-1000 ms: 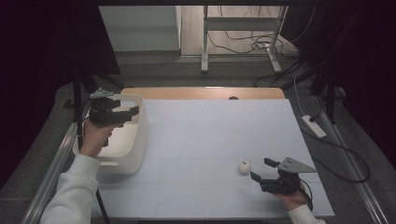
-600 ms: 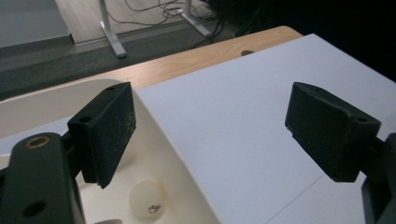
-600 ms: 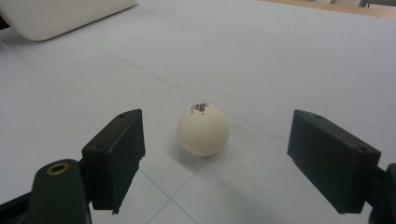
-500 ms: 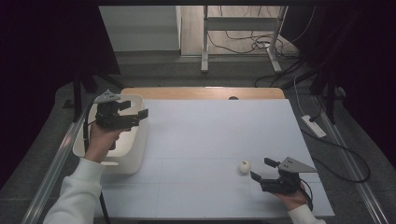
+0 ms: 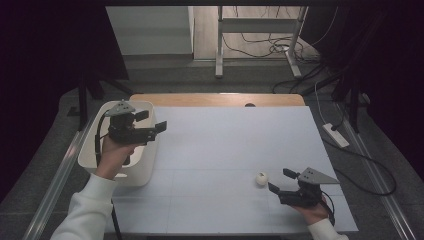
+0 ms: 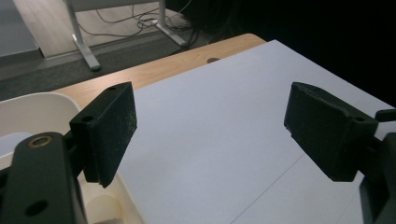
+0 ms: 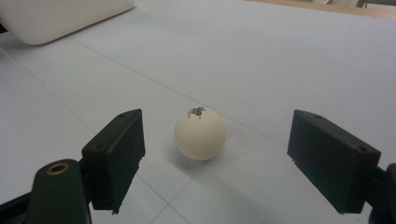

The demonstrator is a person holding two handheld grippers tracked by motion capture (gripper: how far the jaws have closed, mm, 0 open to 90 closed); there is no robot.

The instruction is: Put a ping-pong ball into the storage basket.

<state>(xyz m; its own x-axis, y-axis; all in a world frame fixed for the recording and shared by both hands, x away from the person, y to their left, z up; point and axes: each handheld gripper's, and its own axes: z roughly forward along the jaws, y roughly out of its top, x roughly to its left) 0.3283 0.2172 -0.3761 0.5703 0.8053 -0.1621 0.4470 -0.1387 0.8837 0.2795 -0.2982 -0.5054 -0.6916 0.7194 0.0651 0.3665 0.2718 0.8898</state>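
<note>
Ball [image 7: 201, 133], white with a small printed mark on top, lay on the white table cover [image 5: 225, 150] toward the near right, just ahead of the right gripper [image 5: 281, 181]. That gripper sat low at the table, jaws spread wide, nothing between them; in the right gripper view the ball stood a little beyond the jaw tips, centred, untouched. Left gripper [image 5: 152, 127] was held up over the right rim of the white bin [image 5: 90, 150] at the table's left edge, jaws likewise spread and empty. Ball and bin well apart.
</note>
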